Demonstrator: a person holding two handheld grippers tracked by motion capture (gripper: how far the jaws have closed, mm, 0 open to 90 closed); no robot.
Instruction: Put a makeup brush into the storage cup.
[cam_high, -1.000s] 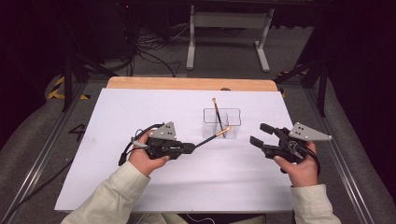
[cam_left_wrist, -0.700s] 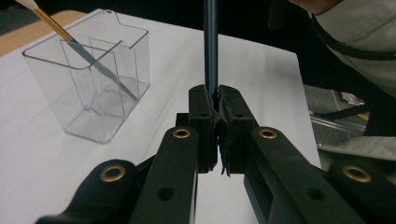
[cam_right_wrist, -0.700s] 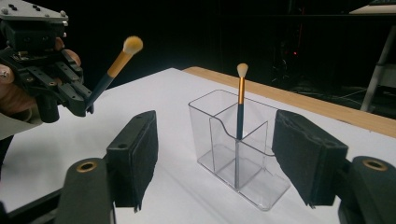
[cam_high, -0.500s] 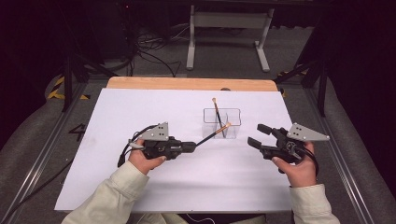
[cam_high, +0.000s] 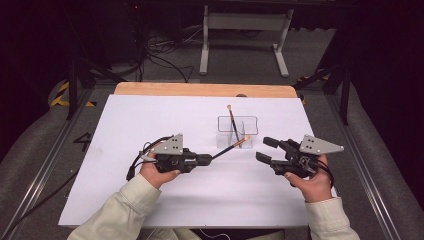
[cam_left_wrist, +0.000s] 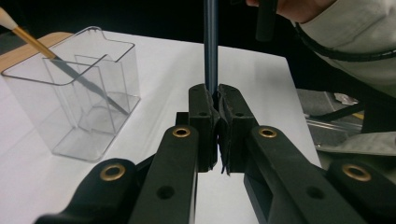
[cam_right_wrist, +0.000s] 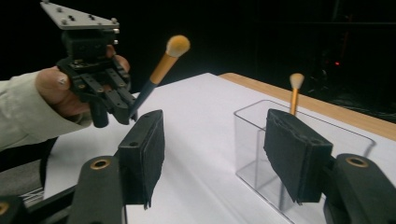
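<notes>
1. Two makeup brushes are in sight, both with a dark handle, a golden-orange ferrule and a pale bristle tip. One, the held brush (cam_high: 231, 146) (cam_left_wrist: 211, 46) (cam_right_wrist: 161, 70), is clamped by its dark handle between the closed jaws of the left gripper (cam_high: 209, 159) (cam_left_wrist: 218, 100) (cam_right_wrist: 122, 105), and runs forward and up from the jaws, its tip raised off the table.
2. The bristle end of the held brush lies just at the near edge of the one clear plastic divided holder (cam_high: 250, 122) (cam_left_wrist: 28, 93) (cam_right_wrist: 247, 140), seen from above; whether it touches the rim cannot be told.
3. The second brush (cam_high: 232, 120) (cam_left_wrist: 28, 39) (cam_right_wrist: 294, 93) stands tilted inside that holder, bristles up, leaning toward the far side of the table.
4. The holder stands ahead of both grippers, between them, a little nearer the right gripper.
5. The right gripper (cam_high: 269, 150) (cam_right_wrist: 224, 154) has its two jaws spread wide with nothing between them; it hovers beside the holder, apart from it.
6. Two hands hold the tools: the left hand (cam_high: 159, 172) (cam_right_wrist: 63, 91) and the right hand (cam_high: 310, 182), both in pale sleeves.
7. Everything rests over one white table sheet (cam_high: 150, 120) with a wooden strip (cam_high: 200, 90) along its far edge.
</notes>
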